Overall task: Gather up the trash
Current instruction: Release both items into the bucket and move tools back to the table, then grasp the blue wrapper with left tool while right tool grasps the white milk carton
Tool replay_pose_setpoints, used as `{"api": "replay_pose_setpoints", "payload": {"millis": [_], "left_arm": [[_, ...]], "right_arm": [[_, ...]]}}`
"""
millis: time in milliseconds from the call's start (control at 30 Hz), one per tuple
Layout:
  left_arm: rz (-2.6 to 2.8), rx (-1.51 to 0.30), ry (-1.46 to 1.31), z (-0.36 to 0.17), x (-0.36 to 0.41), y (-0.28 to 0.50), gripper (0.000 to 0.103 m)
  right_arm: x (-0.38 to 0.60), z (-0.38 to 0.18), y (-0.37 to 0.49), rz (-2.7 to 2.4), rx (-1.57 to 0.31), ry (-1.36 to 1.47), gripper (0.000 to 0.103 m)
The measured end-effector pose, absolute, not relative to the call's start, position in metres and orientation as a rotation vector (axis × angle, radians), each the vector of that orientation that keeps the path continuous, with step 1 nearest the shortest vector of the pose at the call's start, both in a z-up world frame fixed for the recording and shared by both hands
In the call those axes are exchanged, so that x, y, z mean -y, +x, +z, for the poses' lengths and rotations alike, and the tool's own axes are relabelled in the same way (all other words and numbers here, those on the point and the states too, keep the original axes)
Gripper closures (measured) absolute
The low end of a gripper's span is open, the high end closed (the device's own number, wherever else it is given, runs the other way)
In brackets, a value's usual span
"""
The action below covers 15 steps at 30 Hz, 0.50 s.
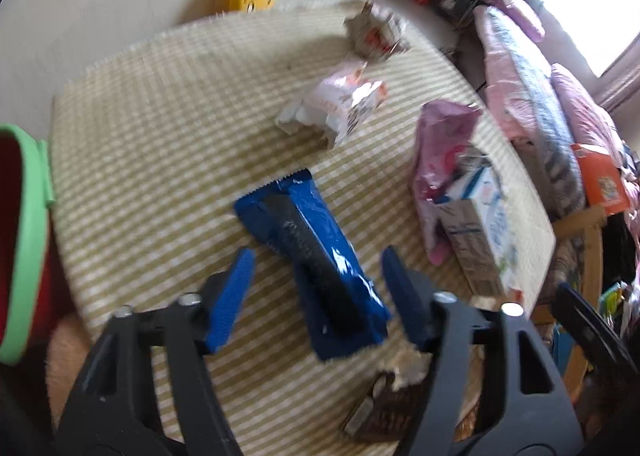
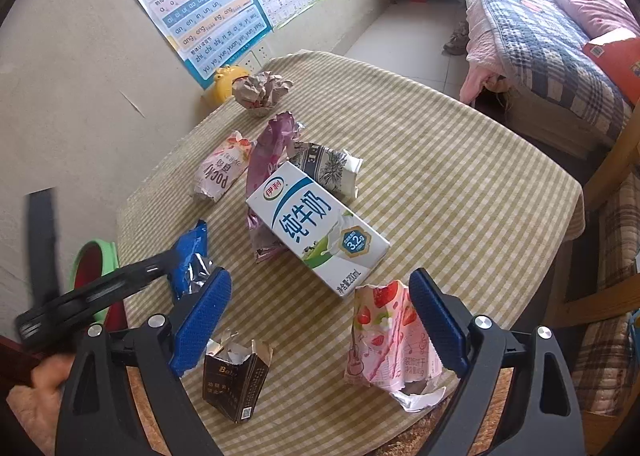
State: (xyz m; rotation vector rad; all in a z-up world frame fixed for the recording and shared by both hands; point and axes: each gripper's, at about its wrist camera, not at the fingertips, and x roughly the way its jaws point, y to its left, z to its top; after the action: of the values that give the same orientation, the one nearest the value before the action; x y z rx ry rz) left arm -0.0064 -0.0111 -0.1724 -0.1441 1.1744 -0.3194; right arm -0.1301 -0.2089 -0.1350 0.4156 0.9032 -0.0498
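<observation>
A blue foil wrapper [image 1: 316, 256] lies on the checked table [image 1: 160, 116]. My left gripper [image 1: 317, 268] stands over it, one blue pad on each side and neither touching. My right gripper [image 2: 320, 280] is open above the table's near part. A pink strawberry wrapper [image 2: 388, 340] lies by its right finger and a torn dark box [image 2: 238, 380] by its left. Just past the tips lies a white milk carton [image 2: 316, 224]. Farther back are a purple wrapper [image 2: 268, 152], a pink Pocky wrapper [image 2: 224, 172] and crumpled paper [image 2: 262, 90].
A red bin with a green rim [image 1: 24, 240] stands off the table's left edge. A yellow toy [image 2: 226, 82] sits against the wall with posters [image 2: 200, 4]. A bed with quilts [image 2: 540, 40] lies to the right, and a wooden chair [image 2: 612, 216] beside the table.
</observation>
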Motion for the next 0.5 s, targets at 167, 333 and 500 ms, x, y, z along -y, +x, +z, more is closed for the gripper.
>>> {"api": "replay_pose_setpoints", "payload": {"millis": [167,333,500], "left_arm": [[-0.353,-1.220,-0.131,-0.188,0.010,-0.012,0.083],[-0.381,-1.119,-0.081,-0.155,-0.005,-0.034,0.083],[-0.359,-1.002,-0.037,-0.119,-0.021,-0.049,0.083]], "right_arm": [[0.209,-0.138,-0.129,-0.037,-0.902,0.411,0.016],[0.212,-0.147,-0.121,-0.042,-0.921,0.410,0.016],[0.208,-0.149,-0.098,-0.046,-0.938,0.298,0.016]]}}
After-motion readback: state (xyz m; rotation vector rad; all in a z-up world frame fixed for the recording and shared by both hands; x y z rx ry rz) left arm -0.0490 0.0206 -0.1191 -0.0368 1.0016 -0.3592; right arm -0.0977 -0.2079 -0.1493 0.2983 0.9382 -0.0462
